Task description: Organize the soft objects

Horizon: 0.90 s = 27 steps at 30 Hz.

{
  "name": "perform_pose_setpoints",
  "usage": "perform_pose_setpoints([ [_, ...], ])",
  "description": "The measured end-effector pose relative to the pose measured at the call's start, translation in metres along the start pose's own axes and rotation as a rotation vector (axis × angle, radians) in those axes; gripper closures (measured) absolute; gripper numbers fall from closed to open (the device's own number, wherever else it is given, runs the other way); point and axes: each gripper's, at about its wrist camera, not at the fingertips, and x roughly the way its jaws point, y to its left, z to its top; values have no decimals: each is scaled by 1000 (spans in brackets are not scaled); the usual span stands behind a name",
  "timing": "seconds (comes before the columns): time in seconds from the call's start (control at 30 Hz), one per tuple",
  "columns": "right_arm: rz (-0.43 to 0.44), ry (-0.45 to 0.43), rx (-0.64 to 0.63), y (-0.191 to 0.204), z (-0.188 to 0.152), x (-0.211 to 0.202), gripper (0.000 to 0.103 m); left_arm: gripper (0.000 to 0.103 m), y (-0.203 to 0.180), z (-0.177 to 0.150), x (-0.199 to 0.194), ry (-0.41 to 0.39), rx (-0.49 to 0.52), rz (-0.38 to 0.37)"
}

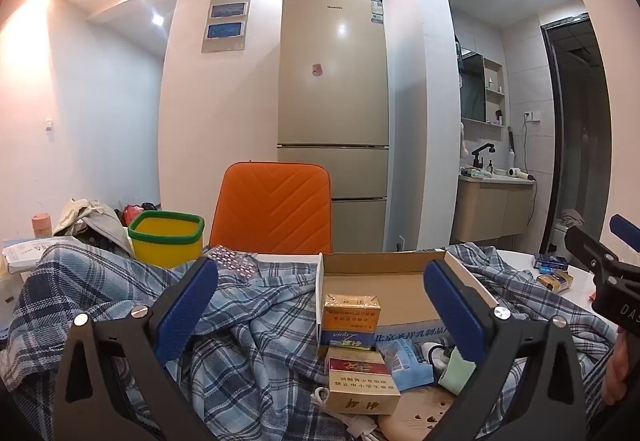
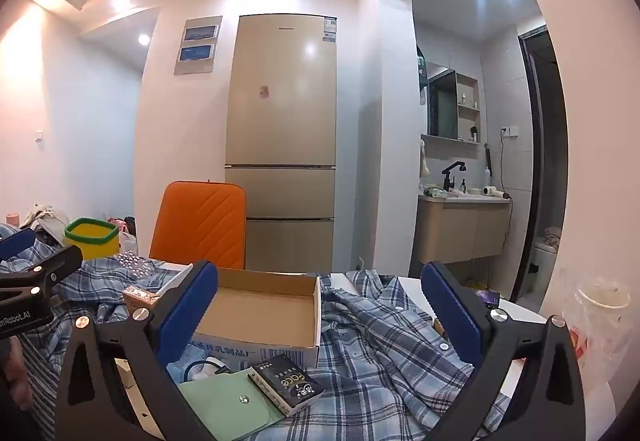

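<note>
A blue plaid shirt (image 1: 248, 325) lies rumpled over the white table and spreads to the right (image 2: 372, 325). On it stands an open cardboard box (image 1: 380, 281), empty inside (image 2: 260, 305). Gold cigarette packs (image 1: 351, 317) sit in front of the box. A green pouch (image 2: 228, 401) and a black "face" pack (image 2: 286, 387) lie nearer. My left gripper (image 1: 320, 305) hovers open above the shirt and packs, holding nothing. My right gripper (image 2: 320, 317) hovers open over the box edge and shirt, also holding nothing. The right gripper's tip shows at the left wrist view's far right (image 1: 612, 261).
A yellow bin with a green rim (image 1: 166, 241) stands at the back left beside an orange chair back (image 1: 276, 209). A tall beige fridge (image 1: 334, 101) is behind. More packs (image 1: 554, 273) lie on the table's right. A clear plastic cup (image 2: 600, 321) stands at the right edge.
</note>
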Motion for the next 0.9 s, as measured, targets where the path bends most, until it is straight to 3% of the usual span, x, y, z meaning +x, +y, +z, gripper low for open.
perform_pose_setpoints([
  [0.63, -6, -20, -22, 2, 1, -3, 0, 0, 2, -1, 2, 6, -16, -2],
  [0.9, -8, -22, -27, 5, -1, -4, 0, 0, 3, 0, -4, -31, -16, -11],
])
